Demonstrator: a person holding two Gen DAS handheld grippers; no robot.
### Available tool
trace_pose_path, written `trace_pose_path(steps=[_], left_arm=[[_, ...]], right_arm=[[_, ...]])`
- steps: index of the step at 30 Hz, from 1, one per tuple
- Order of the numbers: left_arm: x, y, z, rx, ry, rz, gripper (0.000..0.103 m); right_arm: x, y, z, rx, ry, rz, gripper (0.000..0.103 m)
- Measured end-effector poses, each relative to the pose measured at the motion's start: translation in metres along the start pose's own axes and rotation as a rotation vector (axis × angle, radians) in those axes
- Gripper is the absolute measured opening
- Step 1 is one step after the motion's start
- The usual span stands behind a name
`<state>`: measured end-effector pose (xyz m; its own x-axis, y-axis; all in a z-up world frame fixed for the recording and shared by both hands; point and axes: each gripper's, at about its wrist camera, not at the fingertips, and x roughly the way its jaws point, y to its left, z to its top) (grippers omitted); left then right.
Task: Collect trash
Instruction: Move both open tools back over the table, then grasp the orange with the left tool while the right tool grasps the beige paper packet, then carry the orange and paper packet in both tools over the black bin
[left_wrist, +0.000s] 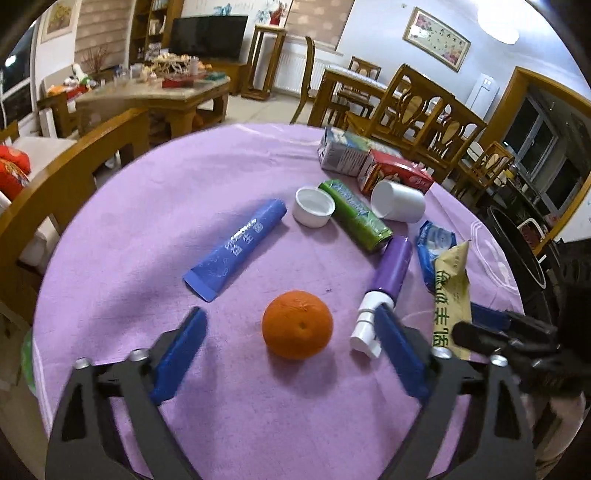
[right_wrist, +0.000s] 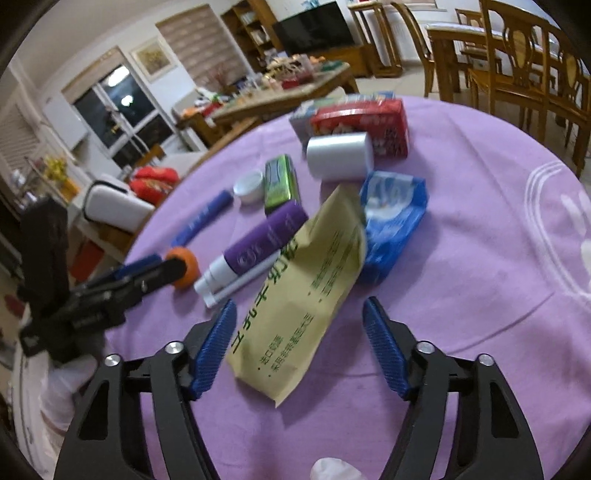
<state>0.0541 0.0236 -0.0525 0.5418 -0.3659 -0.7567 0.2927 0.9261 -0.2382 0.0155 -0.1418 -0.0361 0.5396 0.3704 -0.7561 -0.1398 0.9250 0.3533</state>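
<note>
Straddling the tan packet (right_wrist: 295, 295) between wide-open, empty right tool (right_wrist: 299, 314) fingers: push forward, close across its width, avoid purple tube (right_wrist: 266, 240) alongside; left tool (left_wrist: 291, 325) open around orange (left_wrist: 297, 325).

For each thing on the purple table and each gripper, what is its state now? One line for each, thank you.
left gripper: open, around the orange, not touching
right gripper: open, around the yellow packet
orange: whole, resting on the cloth
yellow packet: lying flat
purple tube: lying, white cap on
blue tube: lying flat
white jar: on its side
white lid: off, inside facing up
green packet: lying
blue packet: crumpled
red box: lying
</note>
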Motion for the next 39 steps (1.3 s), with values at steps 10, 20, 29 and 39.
trace_pose_path(steps=[10,20,29,39], left_arm=[[0.002,0.006,0.003,0.006,0.016,-0.043,0.037],[-0.021,0.010,0.002,-0.003,-0.085,-0.065,0.036],[-0.056,-0.003,-0.001,-0.017,-0.233,-0.135,0.036],[-0.080,-0.070,0.014,0.070,-0.323,-0.177,0.036]], right_arm=[[0.020,0.030,0.003,-0.081,0.003,-0.098,0.019],[0.001,0.022,0.004,-0.090,-0.074,-0.024,0.009],[-0.028,0.016,0.004,-0.089,-0.126,0.040,0.009],[-0.076,-0.013,0.003,-0.132,-0.164,0.018,0.009]])
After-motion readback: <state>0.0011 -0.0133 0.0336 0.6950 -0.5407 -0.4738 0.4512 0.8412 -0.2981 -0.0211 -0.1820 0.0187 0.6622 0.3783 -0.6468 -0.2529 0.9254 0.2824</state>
